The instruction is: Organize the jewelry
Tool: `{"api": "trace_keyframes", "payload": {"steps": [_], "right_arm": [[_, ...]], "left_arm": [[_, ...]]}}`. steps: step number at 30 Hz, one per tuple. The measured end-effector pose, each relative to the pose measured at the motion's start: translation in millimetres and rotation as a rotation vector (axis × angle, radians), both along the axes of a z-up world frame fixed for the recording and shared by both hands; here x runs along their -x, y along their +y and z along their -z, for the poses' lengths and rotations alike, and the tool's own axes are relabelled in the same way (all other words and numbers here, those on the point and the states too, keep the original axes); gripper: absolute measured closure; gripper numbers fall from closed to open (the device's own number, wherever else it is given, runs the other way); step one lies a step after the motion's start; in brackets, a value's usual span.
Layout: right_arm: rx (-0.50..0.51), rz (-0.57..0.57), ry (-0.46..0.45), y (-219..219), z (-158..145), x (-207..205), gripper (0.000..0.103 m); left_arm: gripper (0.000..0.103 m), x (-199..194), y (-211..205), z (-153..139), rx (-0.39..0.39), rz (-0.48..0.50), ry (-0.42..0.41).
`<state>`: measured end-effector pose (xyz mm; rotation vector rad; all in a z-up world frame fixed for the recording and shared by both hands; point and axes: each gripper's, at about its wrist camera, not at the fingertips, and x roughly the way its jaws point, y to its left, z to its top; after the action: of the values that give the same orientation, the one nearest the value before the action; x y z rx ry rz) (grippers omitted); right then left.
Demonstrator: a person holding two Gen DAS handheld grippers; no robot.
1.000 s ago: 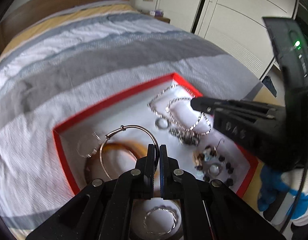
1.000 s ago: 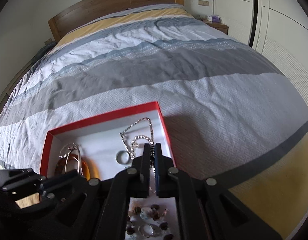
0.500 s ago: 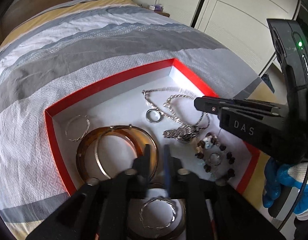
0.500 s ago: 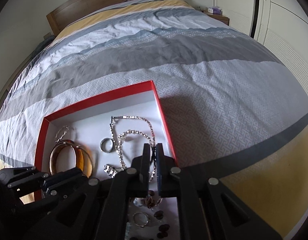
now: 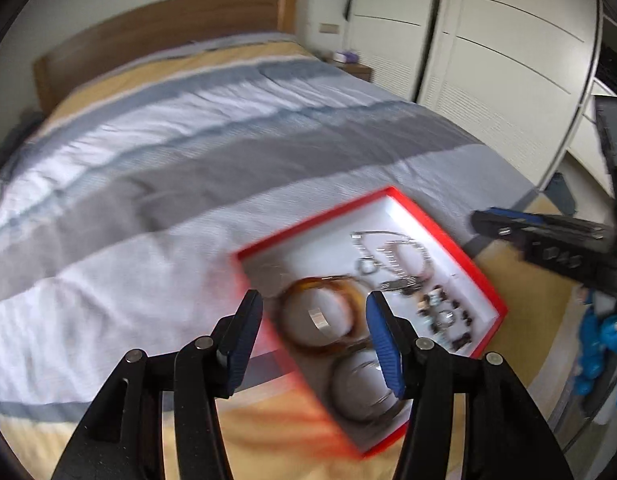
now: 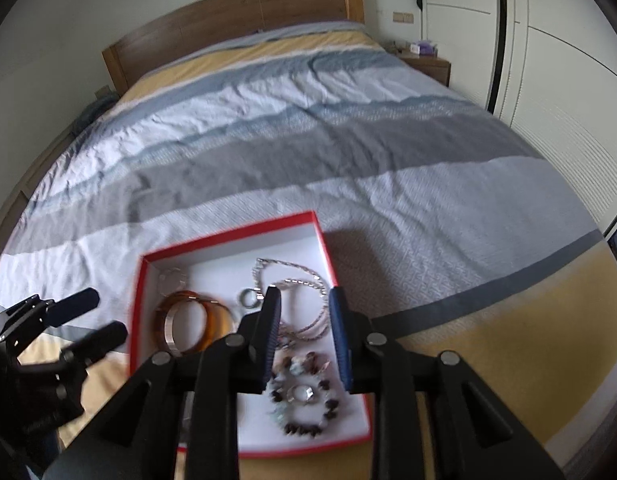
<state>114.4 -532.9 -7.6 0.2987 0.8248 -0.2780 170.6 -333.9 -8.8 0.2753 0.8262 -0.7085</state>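
Note:
A red box with a white inside lies on the bed. It holds an amber bangle with a silver hoop inside, a small ring, silver chains and a dark bead bracelet. My left gripper is open and empty above the box's near left edge; it also shows in the right wrist view. My right gripper is open and empty over the chains and beads.
The striped grey, white and yellow bedspread stretches to a wooden headboard. White wardrobe doors stand to the right, with a bedside table beside the bed. A blue-gloved hand holds the right gripper.
The left gripper let go of the silver hoop, which now lies inside the amber bangle. Both grippers have opened and drawn back and up from the box.

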Motion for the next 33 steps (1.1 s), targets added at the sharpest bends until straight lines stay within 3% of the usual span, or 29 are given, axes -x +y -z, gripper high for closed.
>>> {"api": "trace_keyframes", "payload": {"steps": [4,10,14,23,33], "right_arm": [[-0.007,-0.012,-0.048,30,-31,22,0.068],[-0.012,-0.03,-0.116,78,-72,61,0.062],[-0.01,-0.052,-0.147,109,-90,88,0.059],[0.015,-0.099,-0.167,170,-104,139,0.058],[0.044,-0.144,-0.185,223,-109,168,0.055]], "left_arm": [[0.05,17,36,-27,-0.039,-0.054,-0.074],[0.049,57,91,-72,-0.033,-0.131,-0.137],[0.03,89,127,-96,-0.015,-0.192,-0.166],[0.023,149,187,-121,0.034,-0.314,-0.22],[0.016,188,244,-131,0.056,-0.404,-0.241]]}}
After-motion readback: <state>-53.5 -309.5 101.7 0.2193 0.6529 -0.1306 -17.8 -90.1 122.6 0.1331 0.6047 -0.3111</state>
